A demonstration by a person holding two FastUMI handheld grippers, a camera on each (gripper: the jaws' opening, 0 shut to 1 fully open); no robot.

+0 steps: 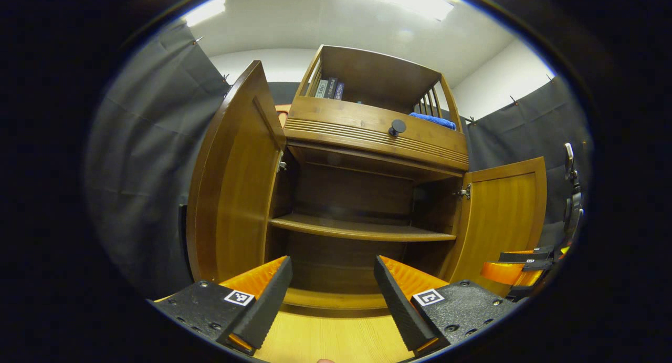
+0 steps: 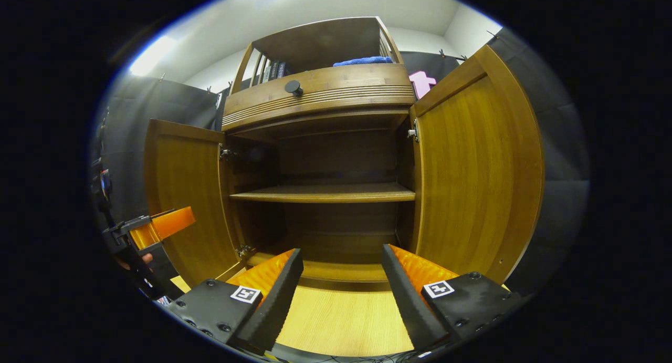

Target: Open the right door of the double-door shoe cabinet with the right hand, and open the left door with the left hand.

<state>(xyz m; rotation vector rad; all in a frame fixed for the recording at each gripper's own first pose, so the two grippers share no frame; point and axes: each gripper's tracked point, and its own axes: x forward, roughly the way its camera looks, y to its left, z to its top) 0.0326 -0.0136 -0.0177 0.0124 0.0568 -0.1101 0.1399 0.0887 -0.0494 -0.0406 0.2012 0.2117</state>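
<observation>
Both doors of the brown wooden double-door shoe cabinet (image 1: pixel 367 195) stand open; both grippers empty.

Left gripper view: left gripper (image 1: pixel 333 294) has its fingers spread apart, gripping nothing, above the pale wooden floor (image 1: pixel 325 342) before the cabinet. Left door (image 1: pixel 236 179) swung wide, right door (image 1: pixel 504 216) open too, with the right gripper (image 1: pixel 517 271) low in front of it. Middle shelf (image 1: pixel 362 229) bare. Round black knob (image 1: pixel 397 126) on the drawer front; dark books (image 1: pixel 329 89), spine writing unreadable, and blue cloth (image 1: pixel 433 120) on top.
Right gripper view: right gripper (image 2: pixel 342 294) fingers apart, empty; left gripper low beside the left door; printed square markers (image 2: pixel 245 294) on finger mounts, no readable text.
</observation>
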